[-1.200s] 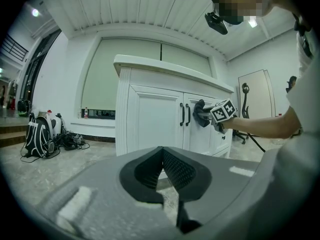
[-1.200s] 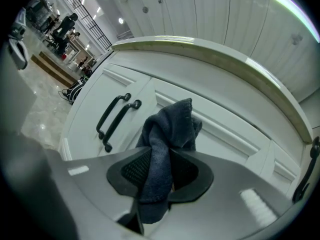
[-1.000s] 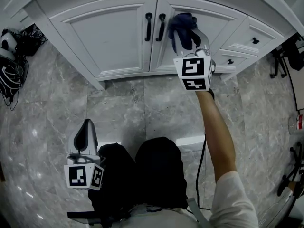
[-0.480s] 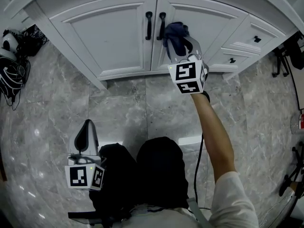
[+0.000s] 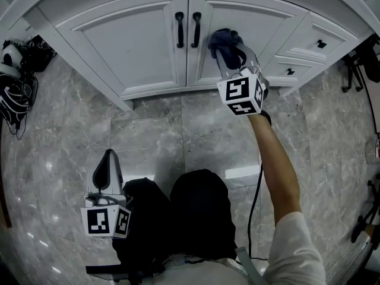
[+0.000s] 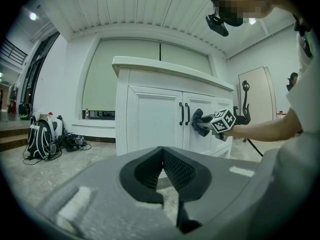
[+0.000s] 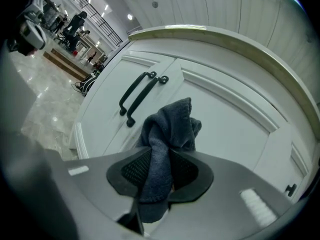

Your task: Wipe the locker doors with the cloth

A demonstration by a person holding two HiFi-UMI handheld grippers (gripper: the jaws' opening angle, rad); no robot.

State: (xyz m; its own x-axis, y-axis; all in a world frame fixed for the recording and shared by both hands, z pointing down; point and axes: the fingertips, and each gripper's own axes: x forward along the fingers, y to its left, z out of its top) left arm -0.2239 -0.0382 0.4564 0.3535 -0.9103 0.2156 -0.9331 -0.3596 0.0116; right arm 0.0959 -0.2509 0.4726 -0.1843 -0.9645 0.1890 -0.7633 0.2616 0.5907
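Now the right tongs (image 7: 161, 160) pinch the cloth (image 7: 170, 124) between their jaws.

Gripper (image 7: 159, 176) clamping dark blue cloth (image 7: 167, 134), white locker door (image 7: 220, 134), black handles (image 7: 142, 96)

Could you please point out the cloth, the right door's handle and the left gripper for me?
cloth (image 7: 167, 129), right gripper view, on the bunched fold just above the jaws.
right door's handle (image 5: 195, 28), head view, on the middle of the black bar.
left gripper (image 5: 109, 156), head view, at its closed fingertips.
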